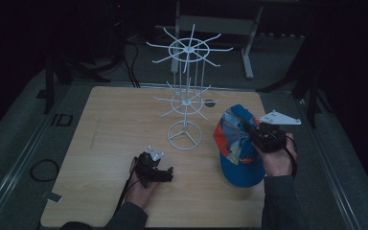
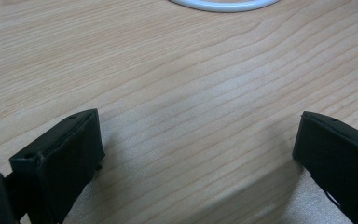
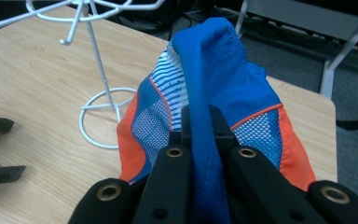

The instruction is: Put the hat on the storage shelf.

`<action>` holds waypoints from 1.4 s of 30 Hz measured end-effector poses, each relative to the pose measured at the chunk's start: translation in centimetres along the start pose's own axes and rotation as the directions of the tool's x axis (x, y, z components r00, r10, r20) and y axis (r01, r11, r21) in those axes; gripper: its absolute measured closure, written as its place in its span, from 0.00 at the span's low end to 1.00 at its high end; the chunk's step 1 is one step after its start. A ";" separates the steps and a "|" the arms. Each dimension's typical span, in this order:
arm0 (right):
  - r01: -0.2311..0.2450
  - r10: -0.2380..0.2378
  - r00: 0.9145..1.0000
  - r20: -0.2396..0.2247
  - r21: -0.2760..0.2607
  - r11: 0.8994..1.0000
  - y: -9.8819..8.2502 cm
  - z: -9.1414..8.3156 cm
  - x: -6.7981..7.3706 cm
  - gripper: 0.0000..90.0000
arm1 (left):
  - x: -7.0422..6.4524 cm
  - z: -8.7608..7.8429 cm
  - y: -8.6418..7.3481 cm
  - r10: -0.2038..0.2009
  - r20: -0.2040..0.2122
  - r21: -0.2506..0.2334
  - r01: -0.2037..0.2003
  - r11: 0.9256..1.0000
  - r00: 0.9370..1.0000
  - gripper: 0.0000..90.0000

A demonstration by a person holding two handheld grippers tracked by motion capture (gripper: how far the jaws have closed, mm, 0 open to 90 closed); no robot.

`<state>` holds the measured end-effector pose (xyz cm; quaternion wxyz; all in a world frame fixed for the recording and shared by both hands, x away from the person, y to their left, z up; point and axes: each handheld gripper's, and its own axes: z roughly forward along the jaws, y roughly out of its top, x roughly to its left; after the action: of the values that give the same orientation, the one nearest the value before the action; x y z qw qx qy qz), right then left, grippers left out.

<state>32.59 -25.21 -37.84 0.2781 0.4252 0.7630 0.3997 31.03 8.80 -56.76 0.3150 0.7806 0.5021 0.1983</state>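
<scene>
A blue and orange cap point(image 1: 237, 143) with mesh panels hangs from my right gripper point(image 1: 255, 133) at the table's right side, its brim low near the front. In the right gripper view the jaws are pinched on a fold of the cap's blue fabric point(image 3: 205, 121). A white wire rack point(image 1: 186, 91) with two tiers of spokes stands at the table's middle. My left gripper point(image 1: 165, 173) rests low at the front, left of the cap. Its jaws stand wide apart over bare wood in the left gripper view point(image 2: 196, 158), with nothing between them.
The wooden table point(image 1: 115, 124) is ringed by dark floor and a metal frame. The rack's round base point(image 1: 184, 136) sits between the two hands, and its rim point(image 2: 223, 4) lies ahead of the left gripper. A white table frame point(image 1: 220, 24) stands behind.
</scene>
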 end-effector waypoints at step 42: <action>0.142 -0.206 0.940 -0.273 -0.234 0.962 3.7 -4.6 -1.0 0.99 | 0.0 0.0 0.0 -0.002 0.001 -0.001 0.002 1.000 1.000 0.02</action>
<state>31.14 -26.63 -32.24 0.2393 0.2595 0.7838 0.5110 31.03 8.78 -56.76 0.3157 0.7800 0.5028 0.1978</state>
